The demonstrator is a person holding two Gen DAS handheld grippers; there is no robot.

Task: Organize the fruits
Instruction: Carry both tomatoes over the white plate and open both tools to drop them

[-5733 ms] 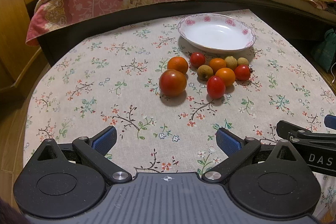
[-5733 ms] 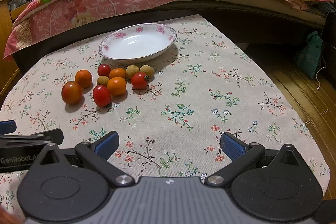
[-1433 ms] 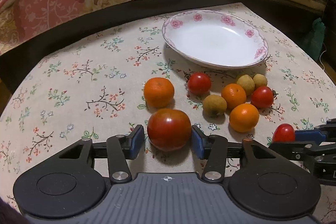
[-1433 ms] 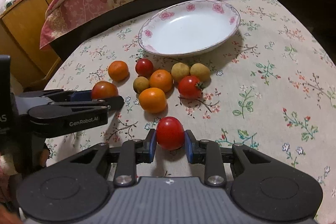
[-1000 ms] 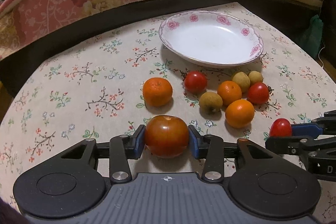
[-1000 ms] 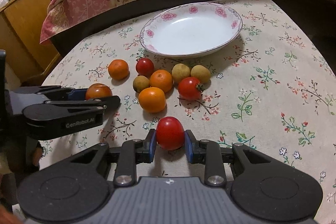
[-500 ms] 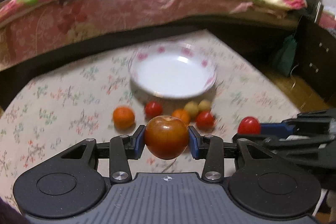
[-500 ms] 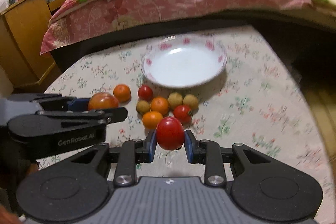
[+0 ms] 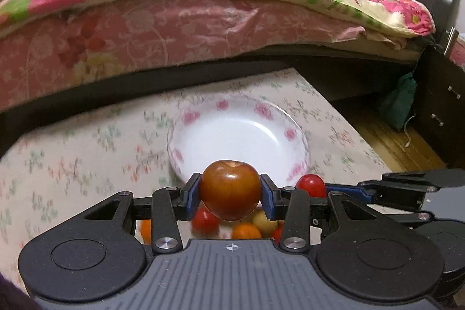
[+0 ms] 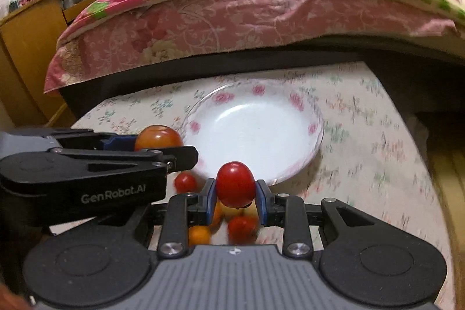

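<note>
My left gripper (image 9: 230, 191) is shut on a large red-brown tomato (image 9: 229, 189), held in the air just short of the white flowered plate (image 9: 186, 121). My right gripper (image 10: 235, 195) is shut on a small red tomato (image 10: 235, 183), also lifted, near the plate's (image 10: 314, 118) front rim. Each gripper shows in the other's view: the right gripper with its tomato (image 9: 311, 185) at the right, the left gripper with its tomato (image 10: 158, 138) at the left. The remaining fruits (image 9: 242, 231) (image 10: 242, 225) lie on the cloth below, partly hidden by the fingers.
A floral tablecloth (image 9: 72, 150) covers the round table. A bed with a pink cover (image 9: 174, 28) stands right behind the table. A wooden cabinet (image 10: 26, 42) is at the left, and a dark drawer unit (image 9: 441, 112) with a green bag (image 9: 401, 103) at the right.
Both grippers closed on their tomatoes on the cloth, then lifted them and carried them forward toward the plate, which now looks nearer and larger.
</note>
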